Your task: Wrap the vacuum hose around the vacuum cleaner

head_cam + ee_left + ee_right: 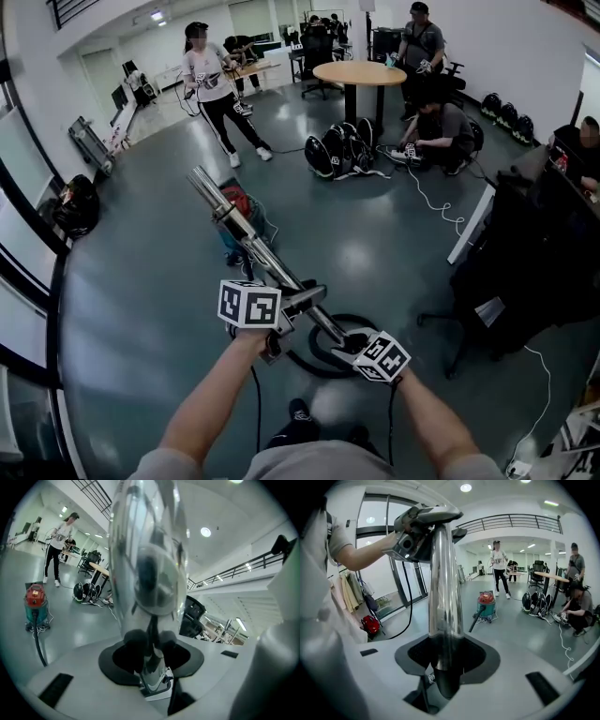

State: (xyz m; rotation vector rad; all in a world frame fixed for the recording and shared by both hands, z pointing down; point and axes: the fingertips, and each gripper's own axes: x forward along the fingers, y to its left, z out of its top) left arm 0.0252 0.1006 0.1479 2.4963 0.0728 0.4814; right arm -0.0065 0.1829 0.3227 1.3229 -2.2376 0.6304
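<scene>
Forearms [211,403]: both reach fwd from wearer, one gripper each, on near side of vacuum cleaner [236,202].
R gripper [445,667]: the one farther from vac cleaner, closest to wearer. Jaws drawn about halfway in and clamped on low end of chrome wand [239,230]; tube stands straight up btwn them in right gripper view.
L gripper [150,658]: next along the wand, toward vac cleaner. Jaws also about half closed, pads gripping the same tube, which fills most of its own view.
Chrome wand: tilted, free end up and pointing toward vac cleaner; crosses in front of it in head view.
Vacuum cleaner: red lid, teal drum, upright on grey floor, well apart from both grippers.
Hose [37,641]: black, leaves front of vac cleaner and lies loose on floor toward wearer; dark loop on floor under the grippers.
Standing person [211,89]: white top, beyond vac cleaner.
Round table [361,73]: far past vac cleaner, off to its right.
Black gear pile [339,150]: on floor btwn table and vac cleaner, crouching person [441,131] just beside it.
</scene>
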